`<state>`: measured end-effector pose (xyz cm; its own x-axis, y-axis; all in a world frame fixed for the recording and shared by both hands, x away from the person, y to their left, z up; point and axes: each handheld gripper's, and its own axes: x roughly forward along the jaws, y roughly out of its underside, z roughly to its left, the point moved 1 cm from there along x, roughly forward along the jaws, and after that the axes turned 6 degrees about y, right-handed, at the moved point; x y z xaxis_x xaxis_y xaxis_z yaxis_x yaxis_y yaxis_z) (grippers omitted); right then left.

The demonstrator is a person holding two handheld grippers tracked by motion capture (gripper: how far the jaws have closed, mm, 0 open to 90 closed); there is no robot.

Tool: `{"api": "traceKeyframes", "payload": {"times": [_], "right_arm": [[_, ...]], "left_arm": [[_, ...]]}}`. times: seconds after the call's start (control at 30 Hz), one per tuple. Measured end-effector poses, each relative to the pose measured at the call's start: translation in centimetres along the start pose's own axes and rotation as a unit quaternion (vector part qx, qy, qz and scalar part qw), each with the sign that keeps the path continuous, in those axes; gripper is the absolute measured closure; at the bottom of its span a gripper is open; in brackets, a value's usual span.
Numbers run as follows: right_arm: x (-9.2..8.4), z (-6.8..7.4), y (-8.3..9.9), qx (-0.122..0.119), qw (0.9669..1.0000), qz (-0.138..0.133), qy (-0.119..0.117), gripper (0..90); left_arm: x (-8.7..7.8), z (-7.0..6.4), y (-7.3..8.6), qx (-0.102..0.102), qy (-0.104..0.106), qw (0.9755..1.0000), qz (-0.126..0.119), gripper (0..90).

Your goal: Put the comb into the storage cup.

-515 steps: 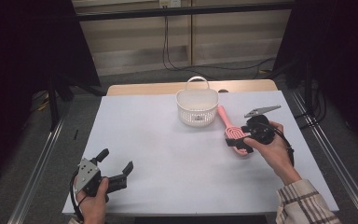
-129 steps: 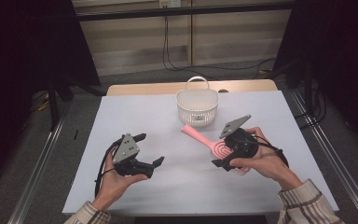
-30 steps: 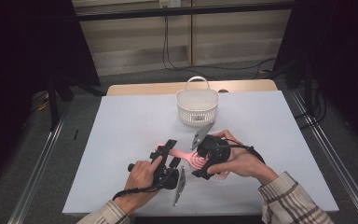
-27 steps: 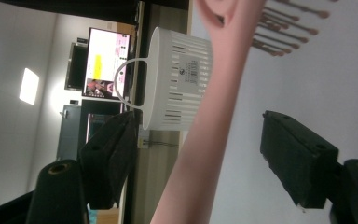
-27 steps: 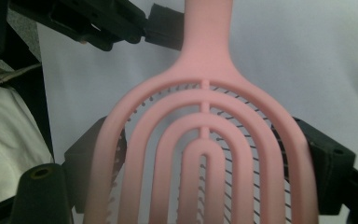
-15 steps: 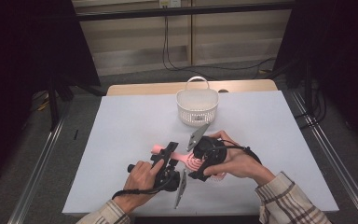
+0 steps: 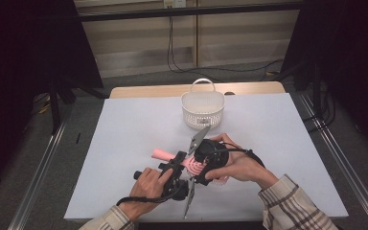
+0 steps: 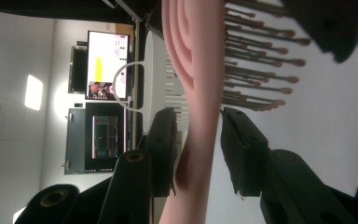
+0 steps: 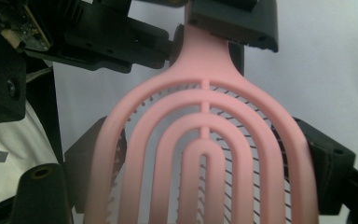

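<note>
**Brush held in both claws, mid-table**

High view: both my hands meet near the table's near edge, roughly 6 o'clock from the white basket [image 7: 202,109]. Right gripper [image 7: 202,168] has the pink hairbrush [image 7: 168,155] by the head; the handle sticks out toward 10 o'clock over the white table cover [image 7: 124,143]. Left gripper [image 7: 176,168] sits just beside it at 9 o'clock, jaws across the handle. Basket stands well apart, upright, near the far edge.

Left gripper view: brush neck runs top to bottom between my two black jaws. Jaws have just been closing on it. Left-hand pad [image 8: 164,149] is against the neck; a thin gap is visible at the right-hand pad [image 8: 242,154], so not pressing from both sides here. Bristles [image 8: 261,60] point toward 3 o'clock, above the jaws. Basket is visible edge-on behind, at 11 o'clock.

Right gripper view: brush head, slotted back facing camera, spans the gap between my jaws. Both pads bear on its side edges, so clamped on the brush head. At 12 o'clock the left gripper's jaws [image 9: 200,28] straddle the neck.
</note>
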<state>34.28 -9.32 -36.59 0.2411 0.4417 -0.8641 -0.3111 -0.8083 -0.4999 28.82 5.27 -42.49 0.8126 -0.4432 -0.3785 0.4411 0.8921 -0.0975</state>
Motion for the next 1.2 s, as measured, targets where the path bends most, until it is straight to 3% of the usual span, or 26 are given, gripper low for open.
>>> {"api": "traceKeyframes", "payload": {"times": [0.3,1.2], "right_arm": [[0.27,0.08,-0.22,0.004,1.0000,0.005,0.002,19.8],[0.46,-0.23,-0.13,0.018,0.9998,0.011,-0.005,19.8]], "left_arm": [[0.00,-0.27,-0.36,0.008,-0.008,0.9999,0.000,70.9],[0.19,-0.32,-0.62,-0.005,-0.008,1.0000,-0.001,79.9]]}}
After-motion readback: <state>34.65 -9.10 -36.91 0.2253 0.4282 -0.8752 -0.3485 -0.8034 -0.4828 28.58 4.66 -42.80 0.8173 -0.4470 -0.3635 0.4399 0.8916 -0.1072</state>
